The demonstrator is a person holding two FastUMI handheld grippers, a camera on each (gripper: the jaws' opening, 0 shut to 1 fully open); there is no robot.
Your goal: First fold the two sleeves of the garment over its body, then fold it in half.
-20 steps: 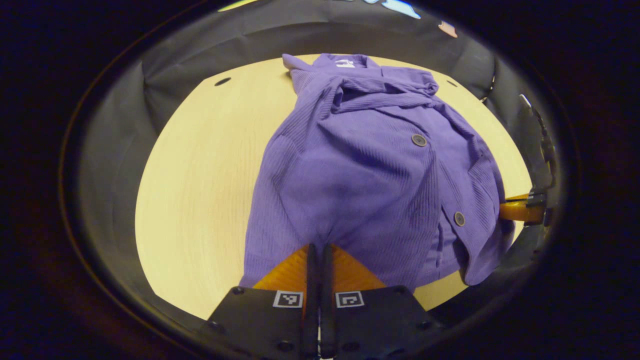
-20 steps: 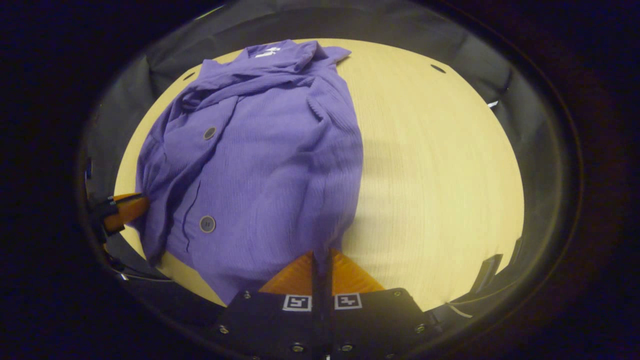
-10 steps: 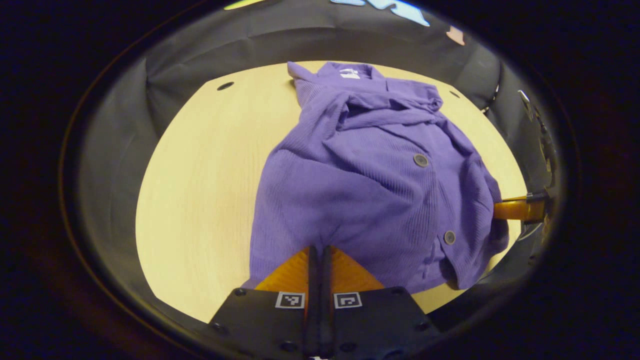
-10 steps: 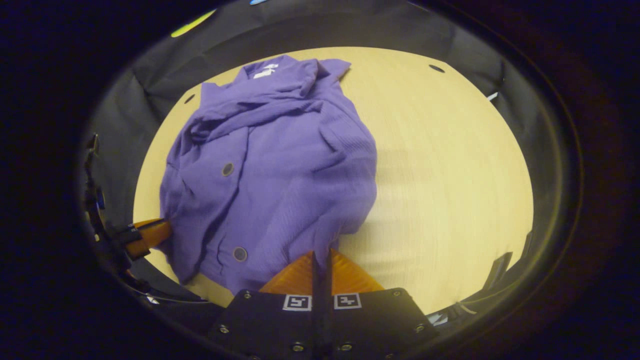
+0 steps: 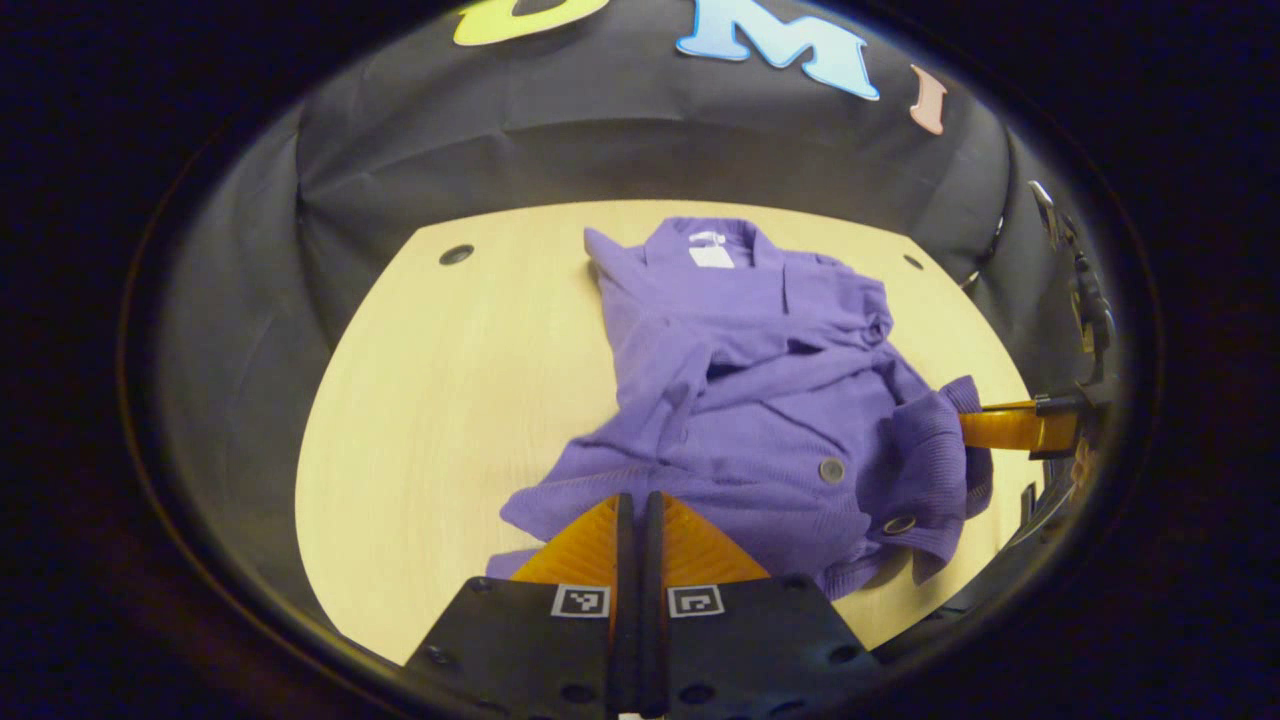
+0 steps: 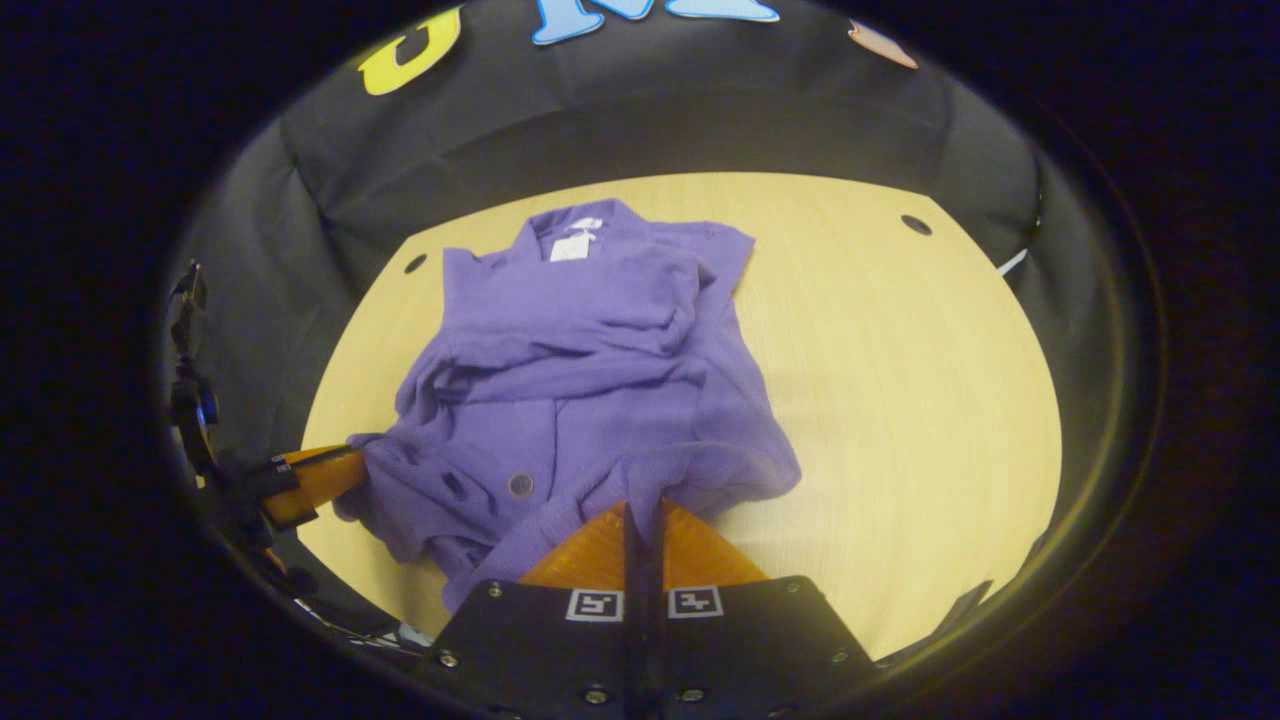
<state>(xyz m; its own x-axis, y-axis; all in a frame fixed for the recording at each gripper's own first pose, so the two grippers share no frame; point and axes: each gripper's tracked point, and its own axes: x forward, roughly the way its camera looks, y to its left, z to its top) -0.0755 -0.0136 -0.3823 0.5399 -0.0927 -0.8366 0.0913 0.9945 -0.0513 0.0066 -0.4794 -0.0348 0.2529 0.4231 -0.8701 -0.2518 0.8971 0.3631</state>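
Two tongs are in my hands, each pinched tight on the near hem of the purple ribbed button-front garment (image 5: 760,400). My left gripper (image 5: 638,505) holds the hem's left corner directly ahead of its closed fingers; my right gripper (image 6: 640,515) holds the right corner likewise. The garment lies bunched on the round pale wooden table (image 5: 440,400), collar at the far side from both tongs, hem raised at the near side. Sleeves lie across its body.

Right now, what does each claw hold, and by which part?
Both grip the purple shirt by its bottom hem: left claw at one corner, right claw at the other.
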